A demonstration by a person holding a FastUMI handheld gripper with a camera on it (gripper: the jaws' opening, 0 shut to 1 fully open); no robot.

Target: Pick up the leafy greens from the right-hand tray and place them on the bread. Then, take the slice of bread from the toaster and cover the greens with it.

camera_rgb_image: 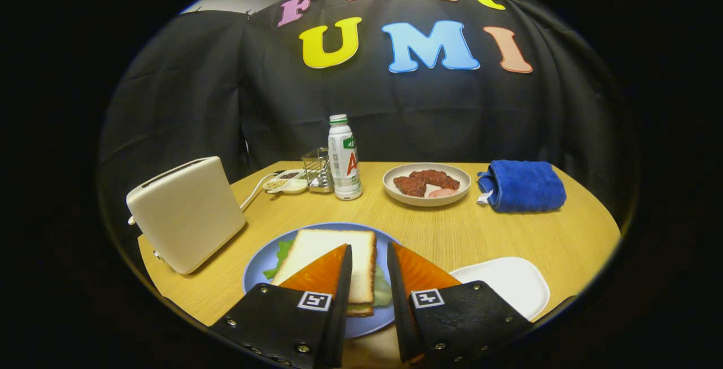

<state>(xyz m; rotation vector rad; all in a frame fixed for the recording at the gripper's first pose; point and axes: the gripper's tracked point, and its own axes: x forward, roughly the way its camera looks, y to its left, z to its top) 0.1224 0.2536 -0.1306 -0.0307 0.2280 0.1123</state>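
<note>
Sandwich assembly, late stage: one top slice of bread point(330, 259) lies on one blue plate point(260, 270), with leafy greens point(278, 260) showing under its left edge and again at its near right side, so both placements appear done. Gripper point(369, 256): fingers parted with a narrow gap, holding nothing, poised above the near right part of the slice. Step in hand, by judgement: release and withdrawal; done well, the gripper lifts straight up and back so neither finger drags the slice off the greens. Toaster point(186, 213), one, stands left of the plate on the bench point(497, 233); whether its slot is empty cannot be told from this angle. White tray point(508, 281), one, right of the plate, with no greens visible on it. Farther back: one bottle point(344, 160), one small clear holder point(317, 170) beside it, one divided dish point(287, 181) of condiments, one pale plate point(426, 183) with two or three pieces of meat, one folded blue cloth point(522, 185).
</note>
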